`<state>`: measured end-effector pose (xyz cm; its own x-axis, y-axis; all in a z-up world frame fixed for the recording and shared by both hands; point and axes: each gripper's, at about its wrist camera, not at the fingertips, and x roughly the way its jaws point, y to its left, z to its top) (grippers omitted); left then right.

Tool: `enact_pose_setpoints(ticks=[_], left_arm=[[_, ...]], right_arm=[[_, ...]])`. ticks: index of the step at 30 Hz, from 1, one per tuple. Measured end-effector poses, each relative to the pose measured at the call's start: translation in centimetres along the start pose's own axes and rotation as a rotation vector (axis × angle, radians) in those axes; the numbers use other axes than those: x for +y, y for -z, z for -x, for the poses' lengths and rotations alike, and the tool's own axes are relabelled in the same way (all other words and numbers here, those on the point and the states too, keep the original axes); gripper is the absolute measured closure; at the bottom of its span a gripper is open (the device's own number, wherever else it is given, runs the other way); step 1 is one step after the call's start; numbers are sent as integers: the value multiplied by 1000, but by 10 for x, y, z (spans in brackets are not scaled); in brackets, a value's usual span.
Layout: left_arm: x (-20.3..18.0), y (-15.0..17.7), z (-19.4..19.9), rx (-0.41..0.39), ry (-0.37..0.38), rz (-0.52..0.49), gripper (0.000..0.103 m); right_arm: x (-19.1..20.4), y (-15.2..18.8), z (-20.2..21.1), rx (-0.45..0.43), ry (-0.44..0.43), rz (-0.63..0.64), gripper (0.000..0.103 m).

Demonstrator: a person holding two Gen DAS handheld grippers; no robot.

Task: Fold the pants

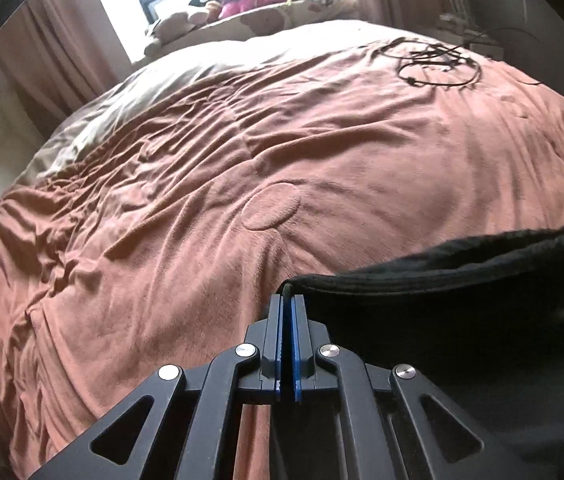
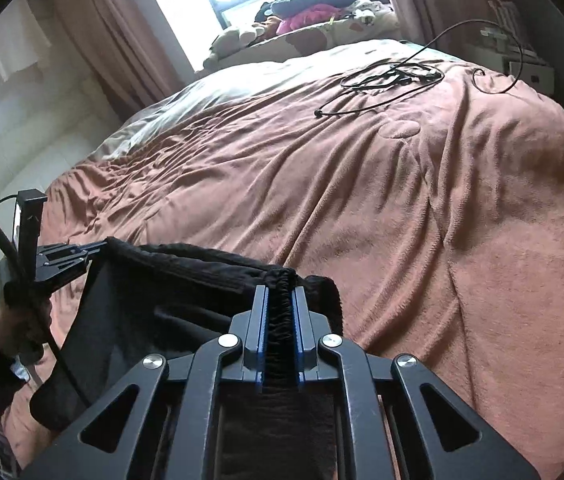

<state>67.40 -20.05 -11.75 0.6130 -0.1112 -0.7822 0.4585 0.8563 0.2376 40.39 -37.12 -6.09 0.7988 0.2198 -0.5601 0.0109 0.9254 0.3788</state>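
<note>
A wide bed (image 1: 210,168) fills the room, covered by a rumpled salmon-pink blanket (image 2: 422,220) that runs up toward a bright window with brown curtains. Stuffed toys (image 2: 322,16) are heaped along the sill, and a tangle of black cable (image 1: 438,62) lies on the blanket toward the far right corner.

At the near edge the black pants (image 2: 186,280) hang stretched between the two tools, their waistband forming a taut upper edge above the blanket.

The right gripper (image 2: 280,292) has its jaws drawn in close on a bunched, gathered bit of the waistband, the cloth wedged between the blue pads (image 2: 263,328) and trailing back under the tool.

The left gripper (image 1: 286,300) has its jaws all but together, pinching the corner of the waistband; only a thin dark sliver of fabric, perhaps a cord end, shows at the tips. From the right wrist view, a gloved hand (image 2: 22,320) holds that tool at the left.
</note>
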Motion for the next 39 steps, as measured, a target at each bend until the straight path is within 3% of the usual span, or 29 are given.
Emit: enact_pose_setpoints(ticks=[12,15,17,18,19,21,23,29,39], left_arm=[[-2,-13,-54,107,-16,27,99],[-2,-15,-56,131,-36,16,94],[1,-16,-50,135,-44,17,86],[4,-16,-46,137,-46,27,83],[8,-15,-41,141,-45,43,74],[17,-12,-27,128,-34,79,61],[23,-10,-16,113,-34,99,51],[37,7,25,96,-14,158,50],[34,47,76,100,16,197,50]], right_arm=[[-1,3,-36,-19,70,-77,96],[2,5,-41,-11,91,-88,91],[4,3,-39,2,88,-95,89],[3,1,-36,2,73,-103,83],[2,-1,-33,6,66,-110,76],[-1,-4,-23,-1,51,-121,51],[-4,-6,-12,-20,27,-134,41],[-18,-1,6,-2,-55,-199,41],[-24,-2,23,71,-108,-218,41]])
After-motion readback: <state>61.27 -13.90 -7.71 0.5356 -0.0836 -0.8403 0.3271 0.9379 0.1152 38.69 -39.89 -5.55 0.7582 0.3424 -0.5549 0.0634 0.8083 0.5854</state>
